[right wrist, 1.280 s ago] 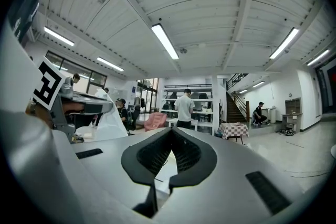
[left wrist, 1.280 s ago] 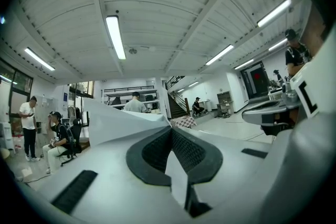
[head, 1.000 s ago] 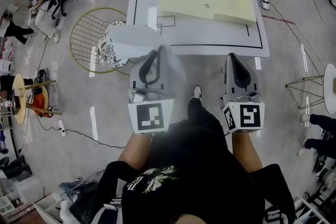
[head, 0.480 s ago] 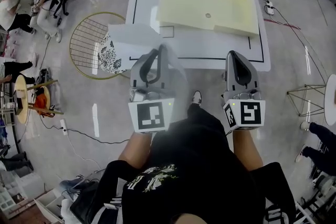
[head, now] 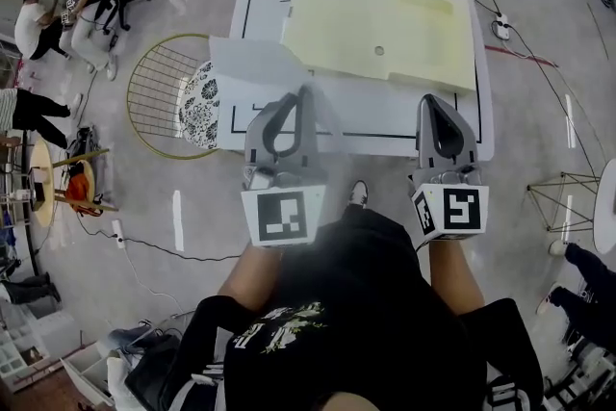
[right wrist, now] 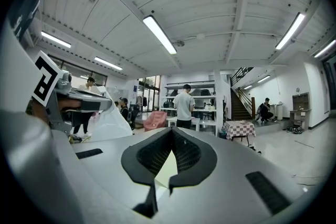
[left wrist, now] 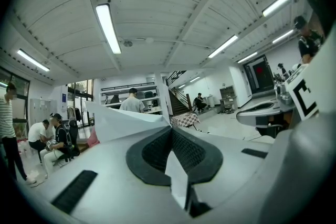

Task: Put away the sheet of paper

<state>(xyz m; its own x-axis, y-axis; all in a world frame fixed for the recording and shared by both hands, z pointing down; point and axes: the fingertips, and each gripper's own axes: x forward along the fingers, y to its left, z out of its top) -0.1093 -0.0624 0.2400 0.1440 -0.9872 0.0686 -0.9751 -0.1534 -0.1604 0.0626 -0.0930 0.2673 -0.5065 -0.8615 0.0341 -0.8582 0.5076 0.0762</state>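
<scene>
Beside the white rectangular table (head: 452,125), left gripper (head: 302,96) clamps the near corner of the thin white sheet of paper (head: 252,64), likely light and floppy; right gripper (head: 438,101) closed, empty

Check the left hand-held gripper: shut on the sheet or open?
Shut on it. In the left gripper view the left hand-held gripper has its tips together, with the sheet of paper pinched between them.
</scene>
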